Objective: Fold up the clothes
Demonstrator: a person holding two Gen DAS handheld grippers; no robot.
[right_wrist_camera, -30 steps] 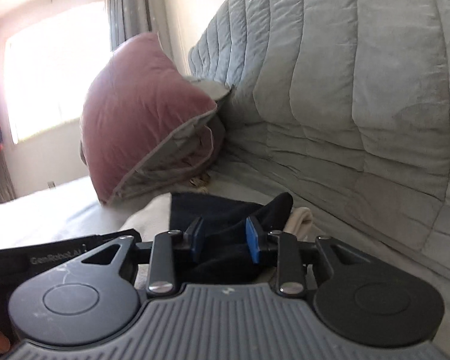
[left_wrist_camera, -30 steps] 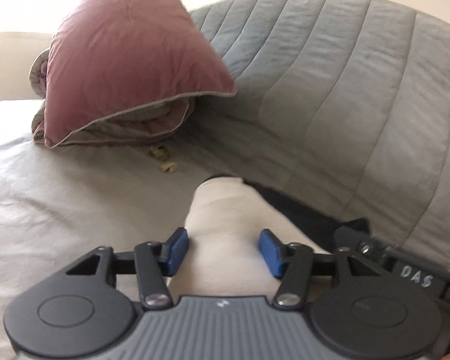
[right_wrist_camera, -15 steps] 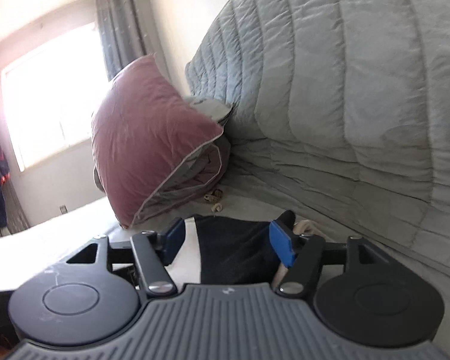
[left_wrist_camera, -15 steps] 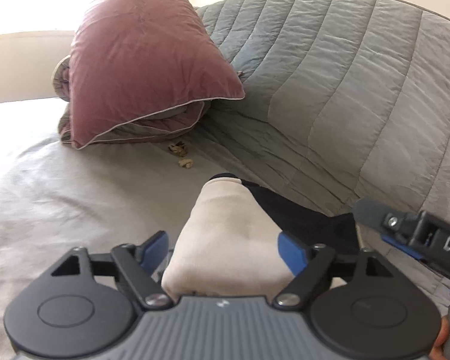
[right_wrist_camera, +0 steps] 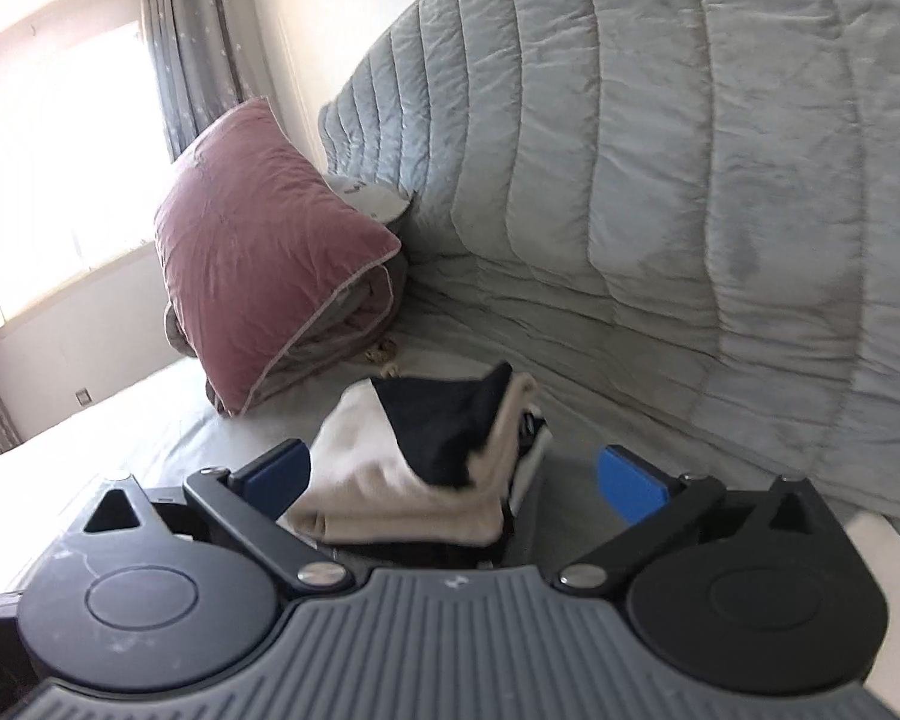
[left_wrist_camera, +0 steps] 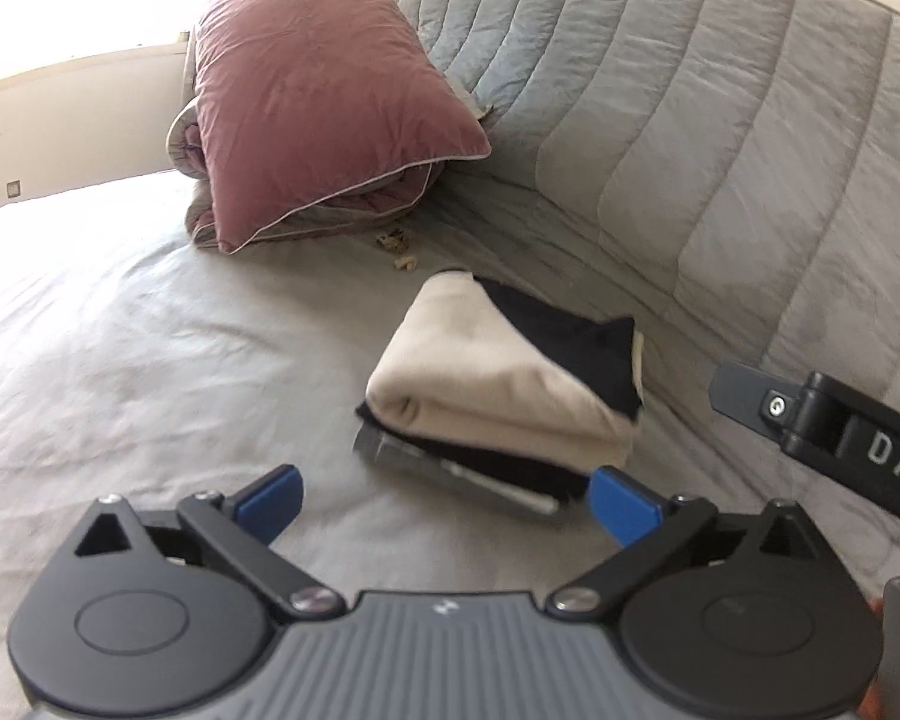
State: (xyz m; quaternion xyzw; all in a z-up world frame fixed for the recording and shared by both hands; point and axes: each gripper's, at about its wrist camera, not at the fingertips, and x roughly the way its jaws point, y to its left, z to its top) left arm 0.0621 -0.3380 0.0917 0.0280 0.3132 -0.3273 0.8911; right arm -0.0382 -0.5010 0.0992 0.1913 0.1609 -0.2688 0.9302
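Left wrist view: left gripper (left_wrist_camera: 444, 504) and right gripper (right_wrist_camera: 457, 479), jaws just spread wide, grip nothing (folded cream-and-black garment (left_wrist_camera: 498, 384) lies free on the bed sheet (left_wrist_camera: 150, 360)).

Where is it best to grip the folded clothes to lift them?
Probably the folded clothes at their thick near edge, coming from the front with open jaws low over the sheet. The layers stack there, so one pinch could catch the whole stack.

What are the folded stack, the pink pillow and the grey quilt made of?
Stack: soft matte knit, probably cotton jersey, cream and black; the folds are rounded. Pillow: slightly sheeny woven cover with piped edge, puffy fill, possibly down. Quilt: stitched padded channels, faint sheen, likely a synthetic shell.
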